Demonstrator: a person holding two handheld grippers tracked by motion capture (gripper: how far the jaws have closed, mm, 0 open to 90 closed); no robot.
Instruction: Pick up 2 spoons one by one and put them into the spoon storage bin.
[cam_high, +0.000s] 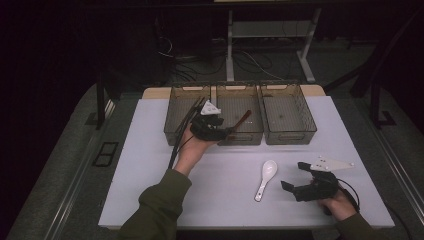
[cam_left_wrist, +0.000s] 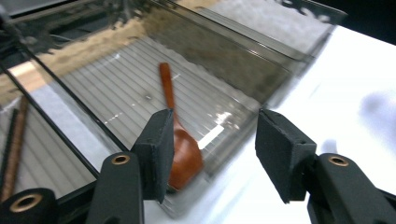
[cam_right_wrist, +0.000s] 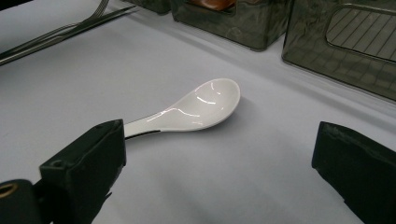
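A brown wooden spoon (cam_left_wrist: 184, 154) lies in the middle smoky plastic bin (cam_left_wrist: 243, 70), bowl against the near wall and handle pointing away. My left gripper (cam_left_wrist: 215, 140) hovers at that bin's near edge, jaws apart, nothing pressed between the pads; the spoon sits beyond the left jaw. From the high view the left gripper (cam_high: 227, 131) is at the middle bin (cam_high: 240, 107), with the wooden spoon (cam_high: 243, 120) just past it. A white ceramic spoon (cam_right_wrist: 201, 105) lies on the white table ahead of my right gripper (cam_right_wrist: 219, 140), which stands wide open. The white spoon (cam_high: 265, 179) is just left of the right gripper (cam_high: 292, 175).
Three bins stand side by side at the table's far edge; the right bin (cam_high: 289, 112) looks bare. The left bin (cam_high: 186, 107) holds long brown sticks (cam_left_wrist: 14, 144). Thin dark lines (cam_high: 181, 132) run from that bin toward my left hand.
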